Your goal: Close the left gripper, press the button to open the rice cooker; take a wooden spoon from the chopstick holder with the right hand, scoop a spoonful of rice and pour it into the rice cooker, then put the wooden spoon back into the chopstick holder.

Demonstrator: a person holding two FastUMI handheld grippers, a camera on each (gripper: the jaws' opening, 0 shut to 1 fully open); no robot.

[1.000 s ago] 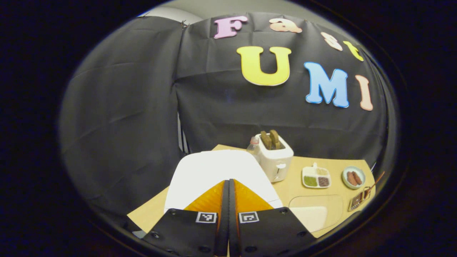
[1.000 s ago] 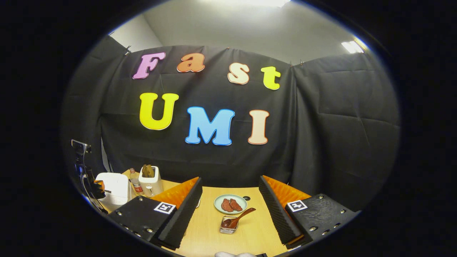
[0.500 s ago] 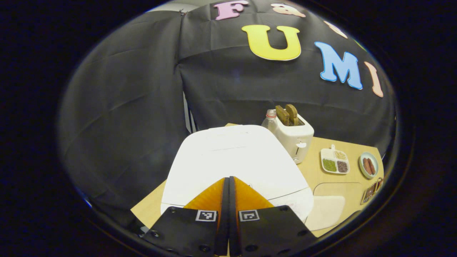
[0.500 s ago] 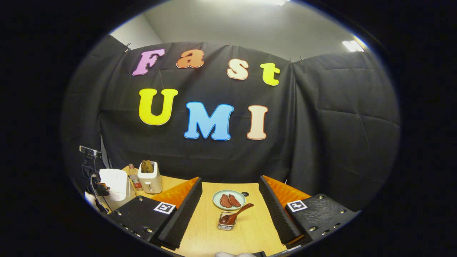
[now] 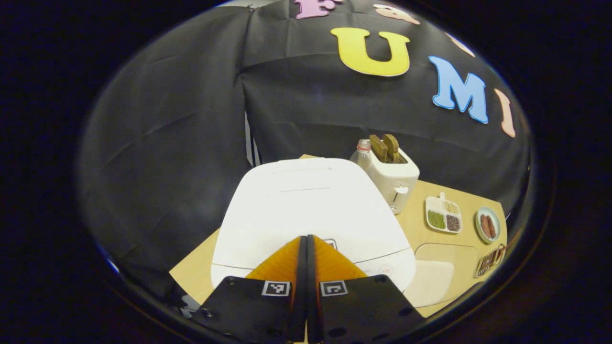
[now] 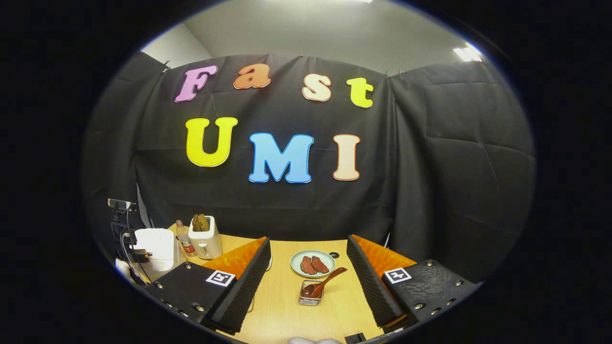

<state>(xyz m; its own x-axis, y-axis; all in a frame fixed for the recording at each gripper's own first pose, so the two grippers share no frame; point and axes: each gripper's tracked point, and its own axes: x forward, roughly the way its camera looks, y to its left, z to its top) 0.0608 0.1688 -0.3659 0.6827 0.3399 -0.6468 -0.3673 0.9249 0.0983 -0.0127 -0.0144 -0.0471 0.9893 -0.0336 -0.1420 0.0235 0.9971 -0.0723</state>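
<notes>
Over the rice cooker, lid still down, the left gripper had its fingers pressed together on nothing, tips at the front button area. The right gripper stood wide apart and empty near the wooden spoon in its chopstick holder; scooping remained undone

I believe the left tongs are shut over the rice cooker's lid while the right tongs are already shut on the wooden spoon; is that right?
Only the second half is wrong. In the right gripper view the right tongs stand open, and the wooden spoon rests untouched in its holder between them. The left gripper view does show the left tongs shut over the rice cooker lid.
</notes>
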